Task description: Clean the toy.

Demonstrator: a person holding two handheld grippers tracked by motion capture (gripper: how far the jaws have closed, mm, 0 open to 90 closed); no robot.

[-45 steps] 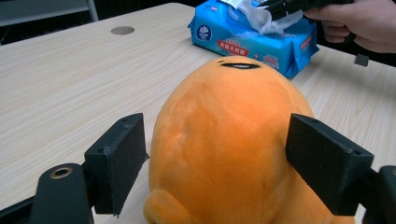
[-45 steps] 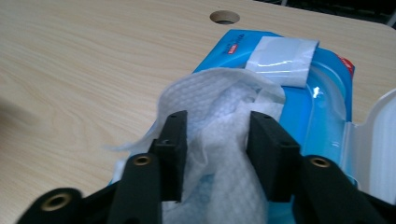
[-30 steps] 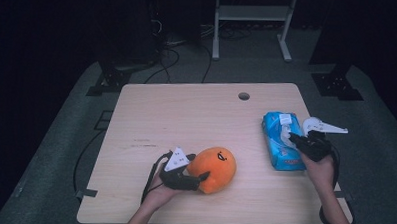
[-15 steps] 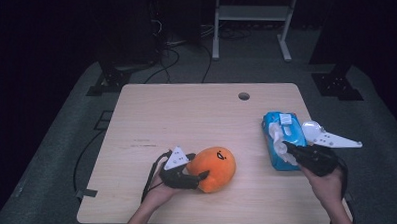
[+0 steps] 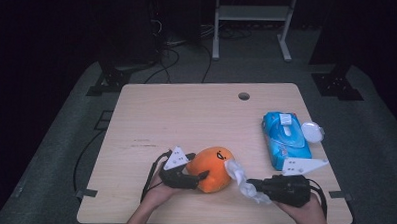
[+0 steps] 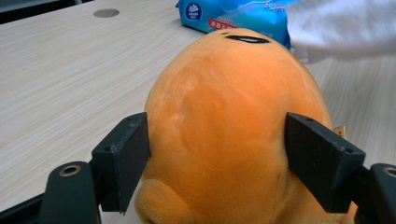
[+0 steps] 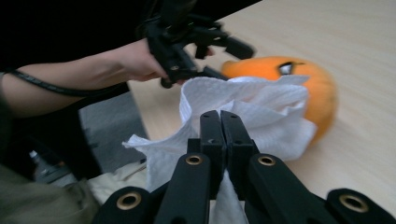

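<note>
Near the front edge of the table [image 5: 186, 111], just left of the blue wipes pack [image 5: 285, 140], we held the orange plush toy [image 5: 213, 168] squeezed between the left gripper's [image 5: 196, 179] half-open jaws. Our right gripper [image 5: 254, 186], jaws pinched tight on a white wipe [image 5: 241, 179], pressed it against the toy's right side.

I see the round orange plush toy [image 5: 212, 168] lying at the table's six o'clock, a crumpled white wet wipe [image 5: 241, 179] touching its three-o'clock side.
</note>
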